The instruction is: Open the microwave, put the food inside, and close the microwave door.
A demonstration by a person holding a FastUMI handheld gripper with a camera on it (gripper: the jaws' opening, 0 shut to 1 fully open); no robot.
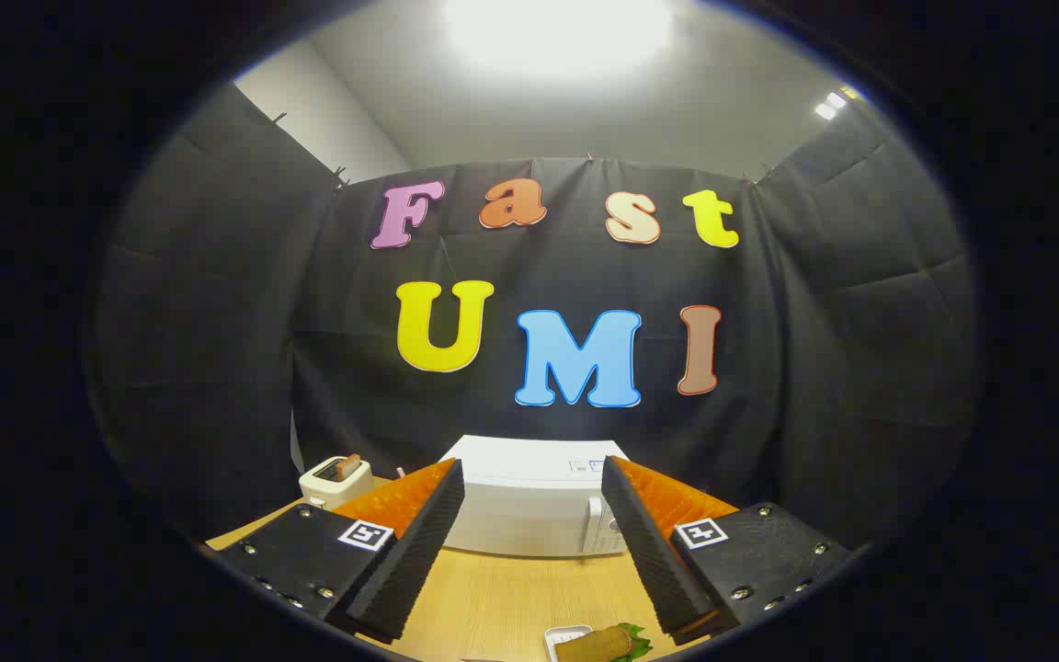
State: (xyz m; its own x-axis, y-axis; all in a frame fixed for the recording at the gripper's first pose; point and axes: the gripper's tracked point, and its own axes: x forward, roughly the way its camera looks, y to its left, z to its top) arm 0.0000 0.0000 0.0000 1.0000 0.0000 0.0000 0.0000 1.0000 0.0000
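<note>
**Gripper spread above the table, microwave door closed**

The gripper (532, 515) hangs above the light wooden table (511, 598) with its two fingers spread wide and nothing between them but open air; beyond the fingers, framed in the gap, stands the white box-shaped microwave (529, 501), its door closed, its handle and control knobs towards its right side; the microwave sits at the back of the table, against the black cloth wall; to its left, well apart from the fingers, stands a small cream-coloured toaster (336, 480) with a slice of browned bread poking up from its slot; the food, a brown wrap with green leaves (605, 644), lies on a small white tray (563, 634) on the table, below the fingers on their near side and closer to the right finger; neither finger touches it.
</note>
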